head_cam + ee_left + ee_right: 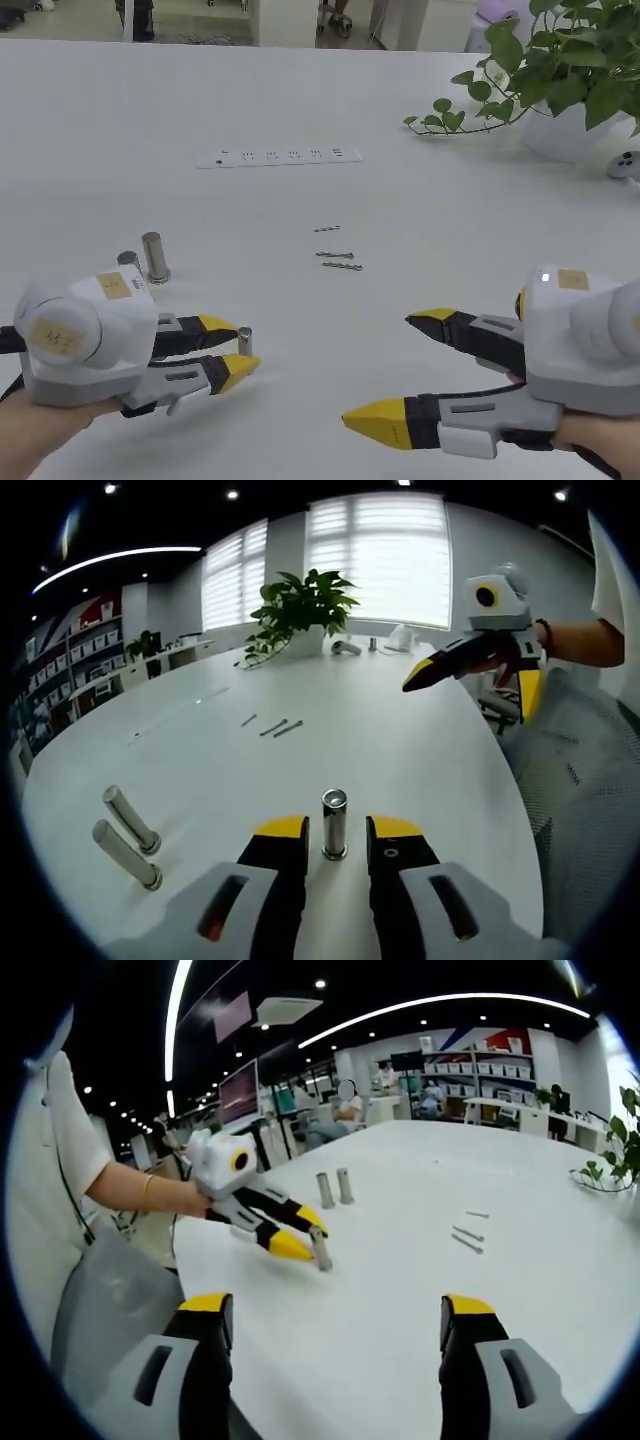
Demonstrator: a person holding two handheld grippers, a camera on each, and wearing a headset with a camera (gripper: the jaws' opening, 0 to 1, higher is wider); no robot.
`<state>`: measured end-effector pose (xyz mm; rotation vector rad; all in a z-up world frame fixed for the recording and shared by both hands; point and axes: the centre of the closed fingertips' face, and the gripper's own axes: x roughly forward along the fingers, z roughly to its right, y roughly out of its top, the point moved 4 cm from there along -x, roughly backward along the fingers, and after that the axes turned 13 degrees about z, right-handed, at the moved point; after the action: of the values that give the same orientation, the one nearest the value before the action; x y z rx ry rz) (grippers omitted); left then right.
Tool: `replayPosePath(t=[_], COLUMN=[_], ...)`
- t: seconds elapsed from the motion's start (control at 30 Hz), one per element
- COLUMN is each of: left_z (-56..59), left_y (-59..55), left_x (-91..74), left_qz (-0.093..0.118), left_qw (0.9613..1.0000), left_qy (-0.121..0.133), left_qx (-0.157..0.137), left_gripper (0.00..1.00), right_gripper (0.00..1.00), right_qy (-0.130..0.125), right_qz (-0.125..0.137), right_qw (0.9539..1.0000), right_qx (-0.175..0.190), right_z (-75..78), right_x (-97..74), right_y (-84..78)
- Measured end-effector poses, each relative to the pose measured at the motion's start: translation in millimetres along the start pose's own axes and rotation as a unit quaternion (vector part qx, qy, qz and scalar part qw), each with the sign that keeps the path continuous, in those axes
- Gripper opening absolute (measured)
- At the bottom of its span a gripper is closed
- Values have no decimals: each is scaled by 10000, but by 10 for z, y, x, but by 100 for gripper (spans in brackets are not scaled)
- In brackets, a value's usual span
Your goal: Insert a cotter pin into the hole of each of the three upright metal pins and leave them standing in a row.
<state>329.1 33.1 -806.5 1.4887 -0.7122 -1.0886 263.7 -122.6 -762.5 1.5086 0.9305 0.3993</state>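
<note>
Left gripper [238, 346]: fingers [283, 828] open, straddling one upright pin [334, 820], not touching. Right gripper [380, 368]: fingers [385, 420] wide open, empty. Two more pins [155, 258] at 10 o'clock.

Both units matched. My left gripper [232, 347] and right gripper [405, 365] each had a rounded white housing, grey slotted side plates and black jaws capped in yellow. Tan paper labels [113, 285] were stuck on the shells, two on the left unit and one on the right; I could not read the writing. A small white light [545, 277] glowed on the right shell. A black strap or cable [8, 341] ran behind the left housing. The gripper views showed the person's white short sleeve [68, 1142], a thin bracelet [148, 1188] on the left wrist and a dark band [545, 638] on the right.
</note>
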Motion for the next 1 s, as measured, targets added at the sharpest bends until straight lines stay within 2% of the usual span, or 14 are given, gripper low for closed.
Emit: replayPosePath(t=[0.17, 0.27, 0.3, 0.5, 0.73, 0.83, 1.0], left_z=[6, 12, 15, 1, 10, 6, 12], left_y=[46, 90, 120, 205, 206, 196, 176], left_x=[-19, -38, -46, -123, -244, -299, -427], left_qz=[85, 192, 291, 485, 455, 389, 372], left_qw=[9999, 9995, 9991, 9969, 9953, 9948, 9918], left_qy=[100, 187, 220, 469, 714, 850, 1072], left_qx=[-68, -160, -221, -412, -466, -406, -589], left_gripper=[30, 36, 37, 50, 62, 73, 79], right_gripper=[84, 81, 80, 75, 67, 60, 57], right_qy=[-8, -35, -60, -196, -229, -293, -252], right_qz=[32, 84, 115, 167, 141, 37, -52], right_qw=[10000, 10000, 9999, 9997, 9995, 9987, 9983], right_qx=[0, -3, -12, -31, -191, -426, -521], right_z=[39, 78, 102, 218, 354, 434, 524], right_x=[8, 15, 19, 43, 108, 143, 222], right_y=[12, 39, 51, 79, 141, 170, 212])
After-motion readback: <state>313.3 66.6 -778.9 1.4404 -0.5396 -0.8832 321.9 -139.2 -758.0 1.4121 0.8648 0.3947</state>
